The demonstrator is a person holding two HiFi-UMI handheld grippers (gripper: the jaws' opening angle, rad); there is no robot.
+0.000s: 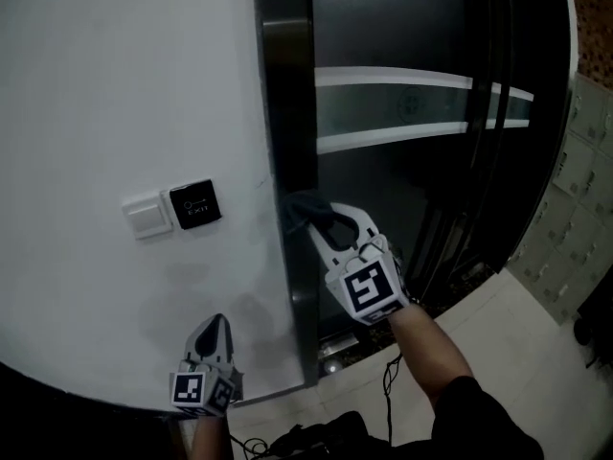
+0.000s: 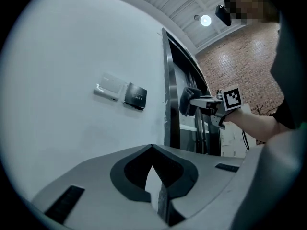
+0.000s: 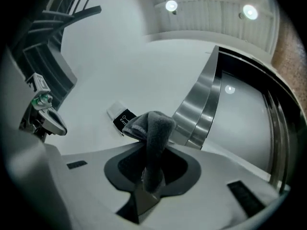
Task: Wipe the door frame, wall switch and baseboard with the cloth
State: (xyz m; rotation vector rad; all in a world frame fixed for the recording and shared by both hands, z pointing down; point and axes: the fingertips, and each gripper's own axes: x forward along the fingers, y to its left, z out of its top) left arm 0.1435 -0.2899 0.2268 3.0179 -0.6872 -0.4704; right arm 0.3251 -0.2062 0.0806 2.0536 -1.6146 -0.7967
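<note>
The right gripper is clenched on a dark grey, soft folded cloth. The cloth's bunched end stands out past the jaws and meets the door-side edge of the tall dark metal door frame, at about middle height. In the right gripper view the cloth rises from between the jaws and covers their tips.

The left gripper is low, on the wall side of the door frame and apart from it. It points at the plain white wall. Its jaws are together at the tips with nothing between them.

On the wall side of the door frame, near it, a small white rocker wall switch sits just beside a black square exit button plate, which is the closer one to the frame. The wall around them is bare, so there is open room on this side.

On the other side of the door frame is a dark glass door with pale frosted stripes. The upper end of the frame is cut off by the picture edge. Where the frame's foot meets the pale tiled floor it is dark and hard to make out.
</note>
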